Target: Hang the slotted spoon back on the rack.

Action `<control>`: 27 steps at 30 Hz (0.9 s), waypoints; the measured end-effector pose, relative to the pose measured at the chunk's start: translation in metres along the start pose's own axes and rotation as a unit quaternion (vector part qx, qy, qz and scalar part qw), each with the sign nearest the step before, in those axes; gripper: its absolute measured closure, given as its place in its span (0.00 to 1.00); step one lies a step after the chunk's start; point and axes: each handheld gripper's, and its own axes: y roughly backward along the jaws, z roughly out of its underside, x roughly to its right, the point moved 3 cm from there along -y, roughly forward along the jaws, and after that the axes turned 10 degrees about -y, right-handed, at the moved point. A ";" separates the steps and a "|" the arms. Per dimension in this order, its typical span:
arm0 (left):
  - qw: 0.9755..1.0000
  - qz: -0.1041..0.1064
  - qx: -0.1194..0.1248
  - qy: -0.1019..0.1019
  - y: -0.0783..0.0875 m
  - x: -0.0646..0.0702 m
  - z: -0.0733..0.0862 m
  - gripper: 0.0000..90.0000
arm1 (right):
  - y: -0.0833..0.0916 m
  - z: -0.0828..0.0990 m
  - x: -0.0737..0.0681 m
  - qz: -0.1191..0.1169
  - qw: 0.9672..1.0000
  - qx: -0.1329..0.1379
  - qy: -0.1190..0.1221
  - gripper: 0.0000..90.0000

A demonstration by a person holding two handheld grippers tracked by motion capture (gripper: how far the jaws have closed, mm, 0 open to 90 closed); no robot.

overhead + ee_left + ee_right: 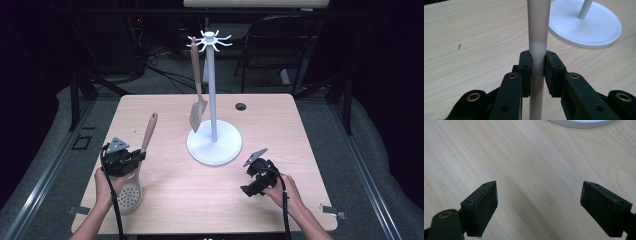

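Note:
A skimmer spoon (pixel 131 196) with a grey perforated bowl and a brown wooden handle (pixel 148 131) is at the table's left. My left gripper (pixel 134 159) is shut on its shaft; in the left gripper view the pads (pixel 525 72) press the pale shaft (pixel 537 50) from both sides. A white utensil stand (pixel 214 142) with a hooked top is in the middle, and a slotted spatula (pixel 198 112) hangs from one hook. My right gripper (pixel 248 181) hovers at the right front, open, with bare table (pixel 536 182) between its fingertips.
The stand's round white base (pixel 589 25) lies just ahead and to the right of the held spoon. A small dark cable hole (pixel 241 106) is in the table's far side. A black chair (pixel 280 40) stands behind the table.

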 end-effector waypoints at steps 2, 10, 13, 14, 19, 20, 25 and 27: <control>1.000 0.002 -0.001 -0.006 0.002 0.001 -0.003 0.85 | 0.000 0.000 0.000 0.000 1.000 0.001 -0.001 0.15; 0.999 0.002 0.033 -0.006 0.013 0.009 -0.015 0.85 | -0.001 0.001 0.001 0.000 1.000 -0.002 -0.002 0.15; 0.999 -0.003 0.047 -0.009 0.018 0.011 -0.018 0.85 | 0.000 0.000 0.002 0.003 1.000 -0.004 0.003 0.16; 0.999 -0.005 0.052 -0.011 0.019 0.012 -0.020 0.85 | 0.000 0.000 0.002 0.003 1.000 -0.004 0.003 0.16; 0.996 -0.016 0.090 -0.013 0.029 0.017 -0.028 0.85 | 0.000 0.001 0.002 0.004 1.000 -0.005 0.001 0.16; 0.995 -0.018 0.099 -0.015 0.032 0.018 -0.030 0.85 | 0.000 0.001 0.002 0.004 1.000 -0.005 0.001 0.16; 0.992 -0.018 0.126 -0.022 0.039 0.025 -0.040 0.85 | 0.001 0.003 0.003 0.007 1.000 -0.006 -0.001 0.16; 0.990 -0.019 0.134 -0.025 0.039 0.028 -0.044 0.85 | 0.001 0.003 0.003 0.006 1.000 -0.008 0.000 0.16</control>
